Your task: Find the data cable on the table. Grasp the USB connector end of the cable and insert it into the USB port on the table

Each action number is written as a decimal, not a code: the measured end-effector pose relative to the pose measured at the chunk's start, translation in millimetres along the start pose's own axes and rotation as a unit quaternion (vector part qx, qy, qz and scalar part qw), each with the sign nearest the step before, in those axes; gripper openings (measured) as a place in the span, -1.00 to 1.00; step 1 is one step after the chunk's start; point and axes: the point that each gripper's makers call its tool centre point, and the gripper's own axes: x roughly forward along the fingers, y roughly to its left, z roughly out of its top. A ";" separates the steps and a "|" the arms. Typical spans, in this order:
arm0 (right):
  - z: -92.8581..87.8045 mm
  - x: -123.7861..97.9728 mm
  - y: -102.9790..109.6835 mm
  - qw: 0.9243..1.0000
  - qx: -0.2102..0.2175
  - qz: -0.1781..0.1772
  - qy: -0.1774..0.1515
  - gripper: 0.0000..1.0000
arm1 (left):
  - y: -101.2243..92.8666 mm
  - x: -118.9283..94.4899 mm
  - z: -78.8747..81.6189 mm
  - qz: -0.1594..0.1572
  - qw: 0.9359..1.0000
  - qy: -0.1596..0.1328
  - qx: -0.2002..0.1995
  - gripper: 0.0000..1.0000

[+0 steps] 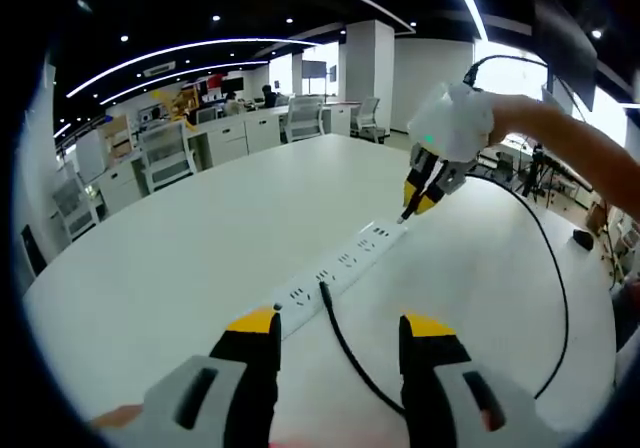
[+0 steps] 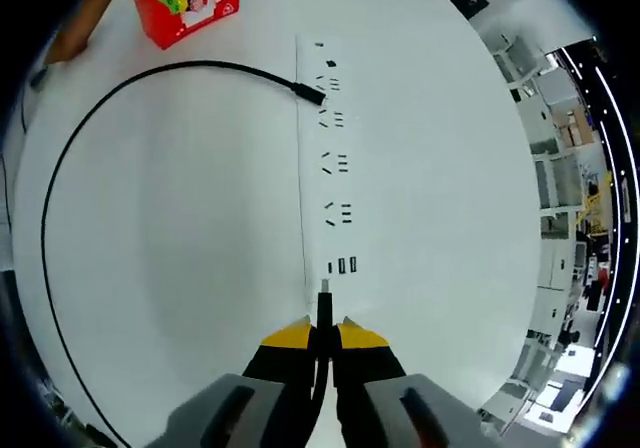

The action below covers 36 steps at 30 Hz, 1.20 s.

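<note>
You cannot read any words or numbers here: the small red and white box [image 2: 190, 6] at the far edge of the white table [image 2: 180, 228] has some print on its label, but it is too tiny and blurry for you to make out.
</note>
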 end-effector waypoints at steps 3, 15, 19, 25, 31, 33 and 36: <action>-0.5 1.1 -5.5 1.000 -0.010 0.002 0.012 -0.82 | 0.1 0.1 0.5 0.000 1.000 0.000 0.000 -0.05; 5.2 11.5 -10.1 0.996 -0.061 0.021 0.054 -0.82 | -0.1 -0.1 0.9 0.000 1.000 0.000 0.000 -0.05; 5.4 16.5 -8.7 0.994 -0.075 0.028 0.070 -0.82 | -0.5 -0.1 0.7 0.001 1.000 0.000 -0.001 -0.05; 8.3 20.9 -10.6 0.993 -0.081 0.031 0.074 -0.82 | -0.9 0.1 0.4 0.001 1.000 0.000 -0.001 -0.05; 4.5 23.9 -11.4 0.992 -0.087 0.029 0.088 -0.82 | -1.5 -0.1 -0.1 0.001 1.000 0.000 -0.001 -0.05; 4.2 23.7 -8.9 0.992 -0.088 0.032 0.089 -0.82 | -1.7 -0.2 -0.3 0.001 1.000 0.000 -0.001 -0.05; 4.0 24.4 -8.8 0.991 -0.089 0.030 0.092 -0.82 | -2.2 -0.5 -0.8 0.001 1.000 0.000 -0.001 -0.05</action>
